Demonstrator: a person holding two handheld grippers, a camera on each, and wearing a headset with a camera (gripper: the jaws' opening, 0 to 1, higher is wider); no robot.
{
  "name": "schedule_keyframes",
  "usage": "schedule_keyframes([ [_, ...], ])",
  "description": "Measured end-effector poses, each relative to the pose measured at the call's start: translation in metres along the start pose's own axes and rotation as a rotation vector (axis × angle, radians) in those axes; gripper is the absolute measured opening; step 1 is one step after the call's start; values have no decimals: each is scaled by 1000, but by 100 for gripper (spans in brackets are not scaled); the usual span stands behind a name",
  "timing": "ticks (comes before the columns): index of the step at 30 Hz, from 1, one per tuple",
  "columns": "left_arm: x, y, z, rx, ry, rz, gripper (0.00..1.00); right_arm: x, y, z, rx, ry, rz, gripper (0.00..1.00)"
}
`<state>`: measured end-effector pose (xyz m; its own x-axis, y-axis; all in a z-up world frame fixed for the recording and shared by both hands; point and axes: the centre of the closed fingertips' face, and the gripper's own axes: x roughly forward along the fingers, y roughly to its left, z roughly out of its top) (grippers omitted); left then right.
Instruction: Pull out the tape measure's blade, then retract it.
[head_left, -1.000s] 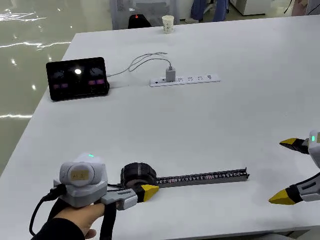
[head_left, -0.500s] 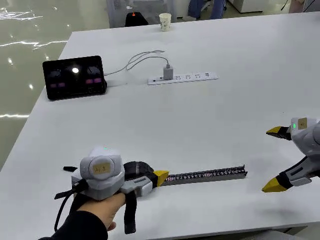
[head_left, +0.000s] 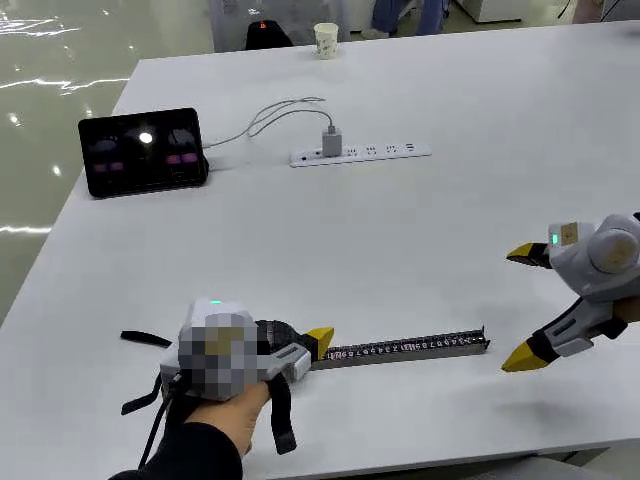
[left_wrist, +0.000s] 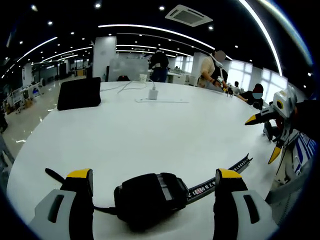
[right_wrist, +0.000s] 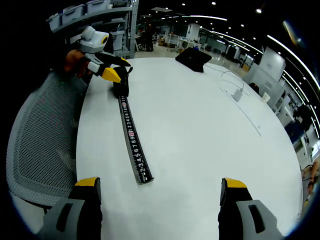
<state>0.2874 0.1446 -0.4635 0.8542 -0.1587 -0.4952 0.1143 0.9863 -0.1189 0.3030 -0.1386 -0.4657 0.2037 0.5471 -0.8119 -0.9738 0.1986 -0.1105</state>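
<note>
**Blade out on the table, both grippers open**

We find the tape measure (head_left: 280, 333) lying near the front edge of the white table (head_left: 400, 230). Its dark case (left_wrist: 150, 197) is toward the left, and its blade (head_left: 405, 347) is drawn out flat to the right with the numbers facing up.

The left gripper (head_left: 305, 352) sits at the case. In the left gripper view its two yellow-tipped jaws stand wide, one on each side of the case. Bare table shows between the left-hand jaw and the case, so we read this gripper as released rather than clamped (on the other side the blade runs close past the jaw, and we cannot tell whether the two touch).

The right gripper (head_left: 521, 304) is just beyond the blade's free end, its jaws spread wide and holding nothing. In the right gripper view the hooked end of the blade lies ahead of the jaws and between them, apart from both. From there the blade runs straight away to the case.

Farther back on the table we see a dark tablet (head_left: 140, 150) at the left. Near it is a white power strip (head_left: 360, 153) with a charger (head_left: 332, 142) plugged in, its cable looping toward the tablet. A paper cup (head_left: 325, 40) stands near the far edge.
</note>
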Motion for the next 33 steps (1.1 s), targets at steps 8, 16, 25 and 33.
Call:
schedule_keyframes([
  [8,4,1,0,-37,-54,17,99,11,2,1,-24,21,31,99],
  [16,6,8,-6,5,-77,36,99,25,6,-1,-62,45,73,98],
  [25,10,4,-10,38,-70,13,99,35,10,-5,-149,90,131,81],
  [33,10,4,-8,29,-83,7,99,40,20,-13,-183,121,194,56],
])
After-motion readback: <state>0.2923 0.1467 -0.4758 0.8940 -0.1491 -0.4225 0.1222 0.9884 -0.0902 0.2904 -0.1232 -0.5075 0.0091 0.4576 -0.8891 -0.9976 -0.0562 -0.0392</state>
